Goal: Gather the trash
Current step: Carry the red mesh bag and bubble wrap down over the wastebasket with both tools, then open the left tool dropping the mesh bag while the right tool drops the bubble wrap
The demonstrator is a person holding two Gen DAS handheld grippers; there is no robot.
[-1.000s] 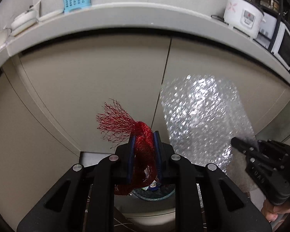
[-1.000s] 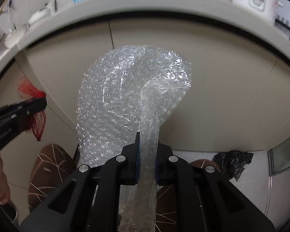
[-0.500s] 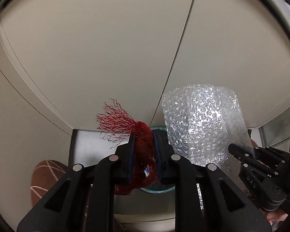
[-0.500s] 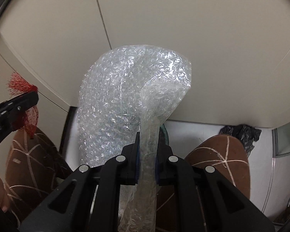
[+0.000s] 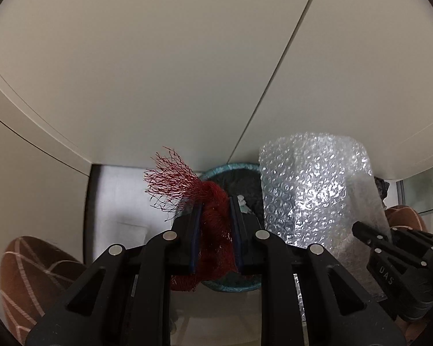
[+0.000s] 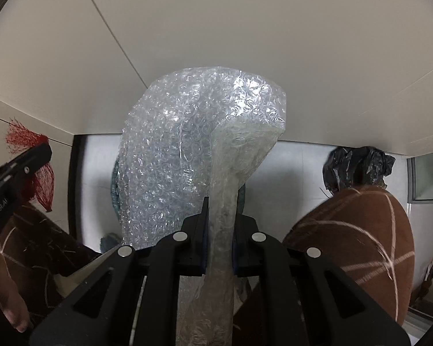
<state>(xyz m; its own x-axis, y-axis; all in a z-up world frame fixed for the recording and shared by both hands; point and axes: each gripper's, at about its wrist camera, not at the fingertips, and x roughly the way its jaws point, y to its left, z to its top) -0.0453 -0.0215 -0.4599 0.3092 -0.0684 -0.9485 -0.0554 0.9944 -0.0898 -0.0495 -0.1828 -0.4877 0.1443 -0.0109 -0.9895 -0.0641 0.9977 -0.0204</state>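
My left gripper (image 5: 215, 201) is shut on a bunched red mesh net (image 5: 213, 230), whose frayed end fans out up and to the left. Below it on the floor stands a round bin with a teal rim (image 5: 231, 168) and a dark liner. My right gripper (image 6: 219, 201) is shut on a sheet of clear bubble wrap (image 6: 199, 144) that stands up in front of the camera and hides most of the bin (image 6: 115, 190). In the left wrist view the bubble wrap (image 5: 311, 190) hangs right of the net, with the right gripper (image 5: 358, 227) at its lower right edge. The left gripper (image 6: 44, 151) and net (image 6: 43, 184) show at the left of the right wrist view.
Beige cabinet doors (image 5: 187, 72) rise just behind the bin. A crumpled black plastic bag (image 6: 358, 167) lies on the white floor (image 5: 121, 196) to the right. Brown slippers with pale lines, on the person's feet, flank the bin (image 5: 31, 271) (image 6: 358, 230).
Both grippers have come down with their loads and tipped toward the floor. The countertop and its appliances have left the view, and the bin, floor and slippers have come in.
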